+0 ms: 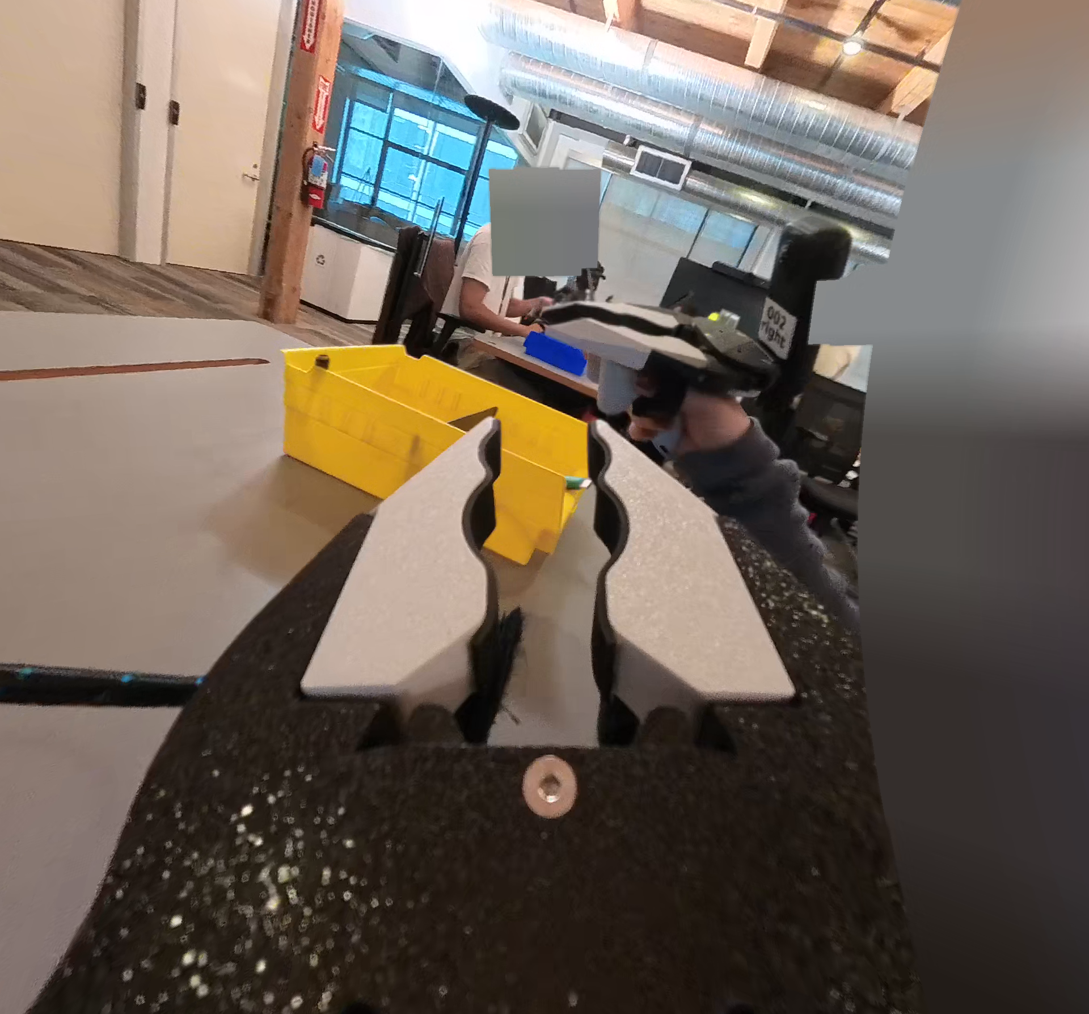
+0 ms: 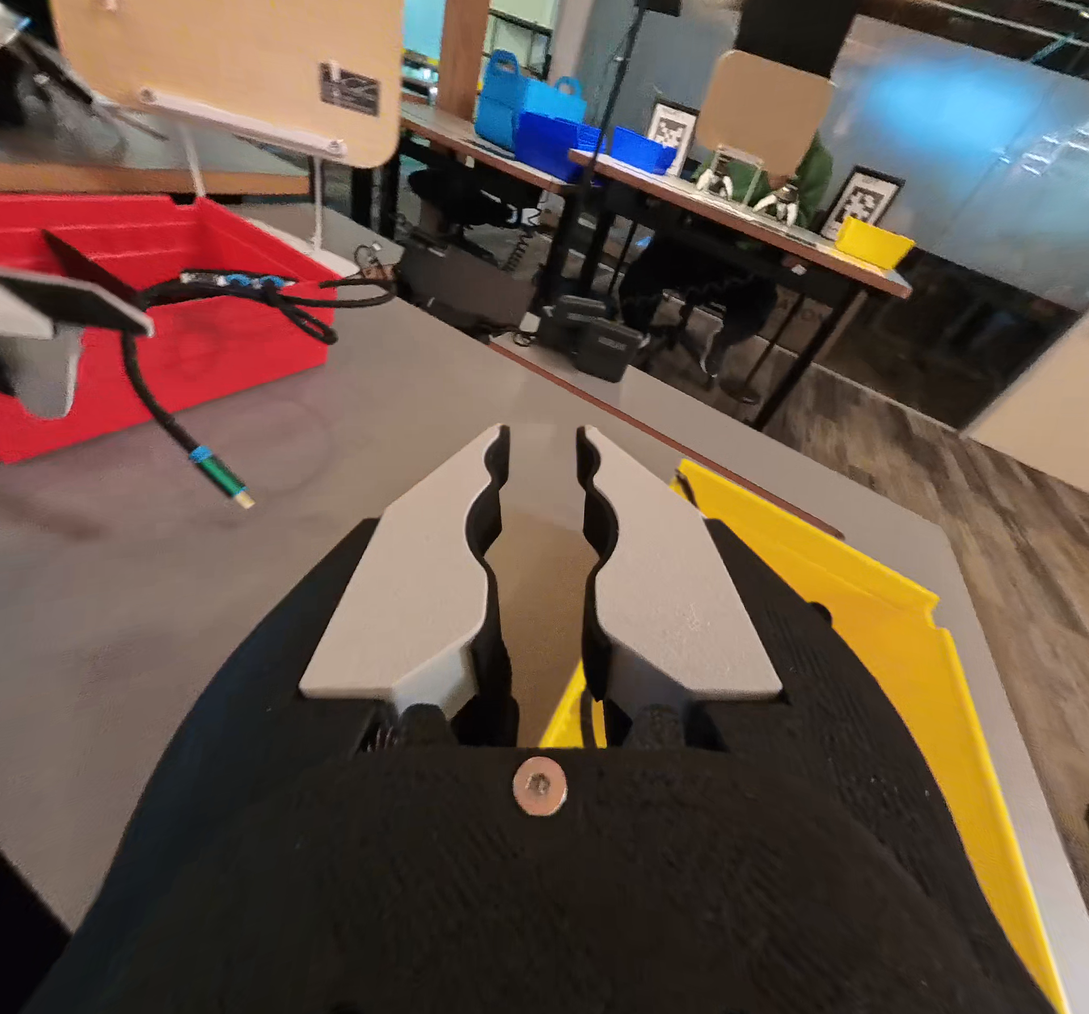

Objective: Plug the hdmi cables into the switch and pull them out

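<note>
My left gripper has its jaws apart. A black braided cable lies in the gap beside the left finger's base and trails off to the left. In the right wrist view the left gripper is at the far left, above the table. The cable bundle with blue-banded plugs hangs from it in front of the red bin, and one green and blue plug dangles just above the table. My right gripper is open and empty. In the left wrist view it is held in the air past the yellow bin. I cannot pick out a switch.
A yellow bin stands on the grey table, just ahead of the left gripper; it is under and right of the right gripper. A red bin stands at the left. A wooden board on a stand rises behind it. The table edge is beyond. Some 15 cm of space lies between my two pairs of fingers.
</note>
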{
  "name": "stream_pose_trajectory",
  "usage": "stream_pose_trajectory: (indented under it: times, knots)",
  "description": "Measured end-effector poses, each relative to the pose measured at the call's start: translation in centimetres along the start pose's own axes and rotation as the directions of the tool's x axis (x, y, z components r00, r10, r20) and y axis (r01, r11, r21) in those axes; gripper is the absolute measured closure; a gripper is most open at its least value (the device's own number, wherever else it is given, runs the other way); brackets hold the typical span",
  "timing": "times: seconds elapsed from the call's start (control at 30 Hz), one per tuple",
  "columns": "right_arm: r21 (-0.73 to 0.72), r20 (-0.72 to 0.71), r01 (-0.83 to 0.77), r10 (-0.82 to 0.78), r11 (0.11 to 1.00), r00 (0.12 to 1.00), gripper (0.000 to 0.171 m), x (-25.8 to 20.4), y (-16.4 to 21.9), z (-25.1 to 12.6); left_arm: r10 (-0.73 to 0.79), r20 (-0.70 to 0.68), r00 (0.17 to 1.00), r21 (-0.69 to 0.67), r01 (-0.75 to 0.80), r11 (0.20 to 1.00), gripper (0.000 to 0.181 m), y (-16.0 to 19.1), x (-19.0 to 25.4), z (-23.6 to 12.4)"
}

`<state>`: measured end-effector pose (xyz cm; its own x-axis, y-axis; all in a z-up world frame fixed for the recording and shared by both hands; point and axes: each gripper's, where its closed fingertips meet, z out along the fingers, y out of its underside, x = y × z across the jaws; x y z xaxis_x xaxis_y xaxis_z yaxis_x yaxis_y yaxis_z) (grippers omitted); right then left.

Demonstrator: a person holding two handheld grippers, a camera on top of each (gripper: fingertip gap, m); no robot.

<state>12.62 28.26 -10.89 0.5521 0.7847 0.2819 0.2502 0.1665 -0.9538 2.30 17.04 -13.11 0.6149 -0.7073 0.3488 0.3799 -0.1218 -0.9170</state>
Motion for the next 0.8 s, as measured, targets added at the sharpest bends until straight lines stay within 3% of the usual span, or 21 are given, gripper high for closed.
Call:
stream_pose_trajectory:
  times: [0.13, 0.27, 0.37, 0.43, 0.53, 0.63, 0.73, 0.8]
  knots:
    - [-0.066, 0.043, 0.060, -0.057, 0.996, 0.997, 0.150, -0.9, 1.4, 0.6, 0.135, 0.102, 0.986, -0.022, -0.133, 0.991, 0.156, -0.9, 0.1, -1.4]
    - [-0.054, 0.093, 0.046, -0.040, 0.998, 0.995, 0.150, -1.2, 1.5, 0.5, 0.198, 0.213, 0.957, 0.010, -0.205, 0.979, 0.162, -4.2, -1.2, -4.4]
    - [-0.051, 0.097, 0.063, -0.058, 0.997, 0.994, 0.150, -0.9, 1.4, 0.1, 0.333, 0.417, 0.846, -0.116, -0.314, 0.942, 0.166, -6.2, -5.8, -7.4]
    - [-0.036, 0.100, 0.057, -0.053, 0.998, 0.994, 0.150, -0.7, 1.2, -0.3, 0.520, 0.509, 0.687, -0.345, -0.390, 0.854, 0.162, -6.5, -9.7, -9.2]
    - [-0.004, 0.107, 0.022, -0.022, 1.000, 0.994, 0.150, -0.2, 0.8, -0.8, 0.749, 0.388, 0.537, -0.644, -0.424, 0.637, 0.150, -5.7, -13.4, -10.0]
    - [0.009, 0.115, -0.017, 0.016, 1.000, 0.993, 0.150, 0.3, 0.8, -1.1, 0.825, 0.219, 0.521, -0.832, -0.342, 0.437, 0.141, -3.9, -16.2, -10.7]
    - [0.005, 0.116, -0.040, 0.039, 0.999, 0.992, 0.150, 0.8, 1.2, -1.2, 0.802, 0.142, 0.581, -0.910, -0.242, 0.336, 0.135, -1.9, -18.5, -11.0]
    - [0.003, 0.120, -0.056, 0.055, 0.998, 0.991, 0.150, 1.0, 1.4, -1.2, 0.822, 0.099, 0.561, -0.937, -0.226, 0.267, 0.137, -1.4, -20.1, -10.9]
